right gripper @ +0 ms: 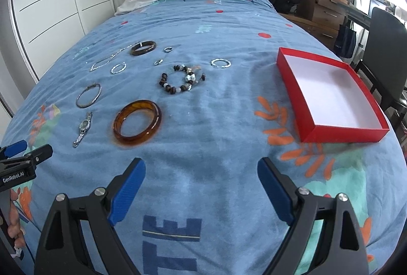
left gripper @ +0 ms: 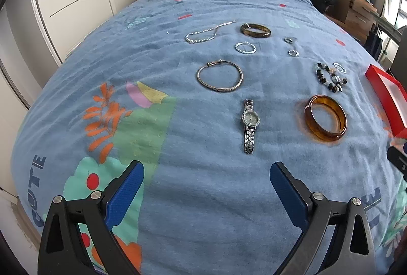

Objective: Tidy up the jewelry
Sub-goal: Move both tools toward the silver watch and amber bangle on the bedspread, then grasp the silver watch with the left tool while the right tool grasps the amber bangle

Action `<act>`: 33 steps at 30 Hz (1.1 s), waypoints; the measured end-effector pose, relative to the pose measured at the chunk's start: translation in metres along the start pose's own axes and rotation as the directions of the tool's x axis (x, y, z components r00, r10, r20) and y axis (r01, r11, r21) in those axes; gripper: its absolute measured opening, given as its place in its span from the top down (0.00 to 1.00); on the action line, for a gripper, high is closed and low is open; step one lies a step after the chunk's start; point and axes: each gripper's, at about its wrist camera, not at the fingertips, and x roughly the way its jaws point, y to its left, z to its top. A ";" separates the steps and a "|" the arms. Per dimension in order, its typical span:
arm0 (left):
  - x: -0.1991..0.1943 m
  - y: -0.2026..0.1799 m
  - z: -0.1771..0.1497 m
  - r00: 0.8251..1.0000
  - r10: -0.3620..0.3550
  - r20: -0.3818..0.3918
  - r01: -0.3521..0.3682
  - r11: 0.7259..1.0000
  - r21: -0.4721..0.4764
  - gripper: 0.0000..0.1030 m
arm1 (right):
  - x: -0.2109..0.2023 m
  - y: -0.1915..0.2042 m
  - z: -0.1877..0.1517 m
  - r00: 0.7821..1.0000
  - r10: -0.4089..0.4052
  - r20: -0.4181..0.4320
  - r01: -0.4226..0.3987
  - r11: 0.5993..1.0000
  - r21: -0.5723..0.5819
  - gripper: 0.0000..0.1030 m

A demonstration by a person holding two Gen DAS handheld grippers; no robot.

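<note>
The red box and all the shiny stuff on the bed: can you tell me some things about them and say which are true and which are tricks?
1. The red box has a bracelet in it. False: it shows only its white bottom.
2. The watch lies flat on the blue blanket. True.
3. The left gripper is holding the watch. False: it is open and holds nothing.
4. The orange bangle lies nearer the right gripper than the bead bracelet. True.
5. The right gripper is open. True.
</note>
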 end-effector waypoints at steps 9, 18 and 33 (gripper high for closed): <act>0.012 -0.001 0.008 1.000 -0.021 -0.010 0.020 1.000 -0.015 0.05 | 0.008 -0.010 0.011 1.000 0.020 0.018 -0.020 1.000 0.020 0.13; 0.024 -0.005 0.015 0.999 -0.036 -0.013 0.036 0.999 0.004 0.08 | 0.018 -0.005 0.007 0.999 0.050 0.004 -0.050 0.999 0.019 0.13; 0.057 -0.011 0.027 0.989 -0.142 -0.033 0.144 0.988 0.051 0.23 | 0.039 0.023 0.005 0.992 0.123 -0.002 -0.123 0.991 -0.060 0.13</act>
